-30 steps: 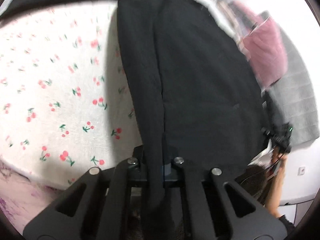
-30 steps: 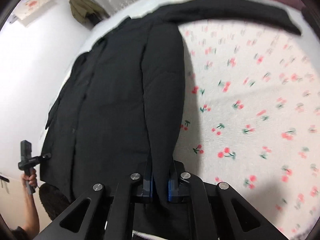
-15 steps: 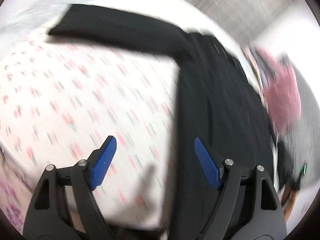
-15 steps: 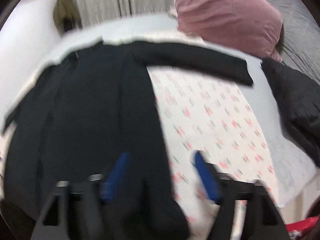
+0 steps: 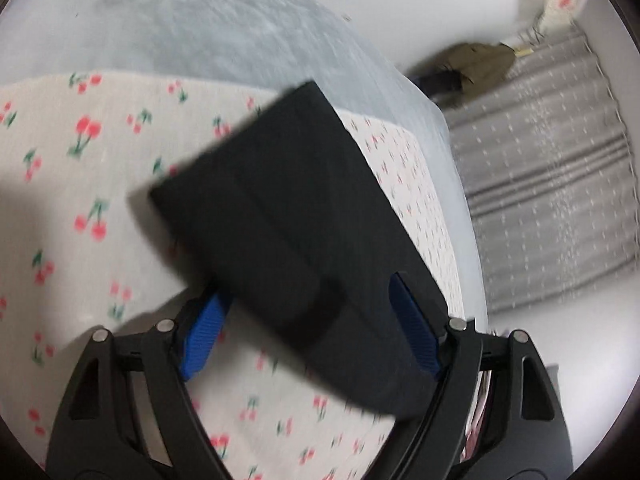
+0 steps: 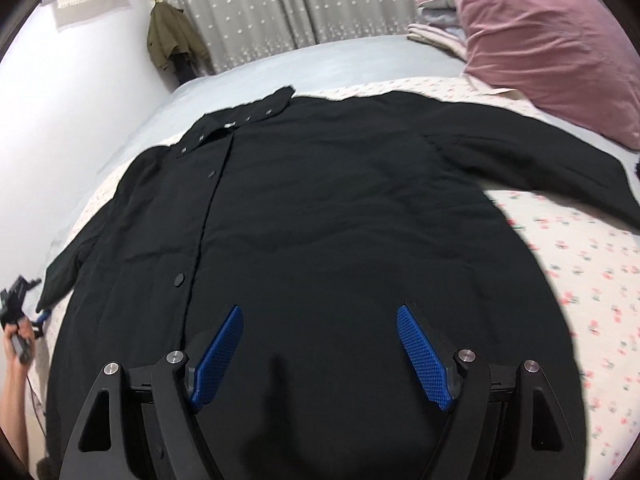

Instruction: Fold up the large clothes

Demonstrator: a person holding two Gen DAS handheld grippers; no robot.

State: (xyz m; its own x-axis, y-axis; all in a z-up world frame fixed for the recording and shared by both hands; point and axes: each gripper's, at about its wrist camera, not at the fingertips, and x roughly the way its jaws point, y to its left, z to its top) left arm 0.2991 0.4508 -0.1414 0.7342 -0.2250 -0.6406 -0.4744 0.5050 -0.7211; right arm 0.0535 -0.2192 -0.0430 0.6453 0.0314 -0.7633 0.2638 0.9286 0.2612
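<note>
Between the blue pads [image 5: 202, 338] of the left gripper [image 5: 308, 336], whose jaws stood wide apart and held nothing, the cuff end of a black sleeve [image 5: 288, 232] ran forward across the cherry-print sheet [image 5: 80, 184]. The sleeve lay flat and slanted toward the far edge of the bed, its square end near the pale grey bedcover [image 5: 240, 32]. Beyond that edge hung a grey striped curtain [image 5: 552, 184], with an olive garment [image 5: 476, 60] against the white wall.

The right gripper [image 6: 320, 356] also had its jaws spread wide and empty, over the lower body of the black coat [image 6: 320, 208]. The coat was spread front-up on the sheet, snap buttons [image 6: 179, 279] down its placket, collar [image 6: 240, 118] at the far side and both sleeves stretched outward. A pink pillow [image 6: 552, 40] sat on the bed past the coat's right-hand sleeve, folded linens [image 6: 436, 28] just beside it. At the left edge a bystander's hand [image 6: 16, 344] held a small camera. No containers were in view.
</note>
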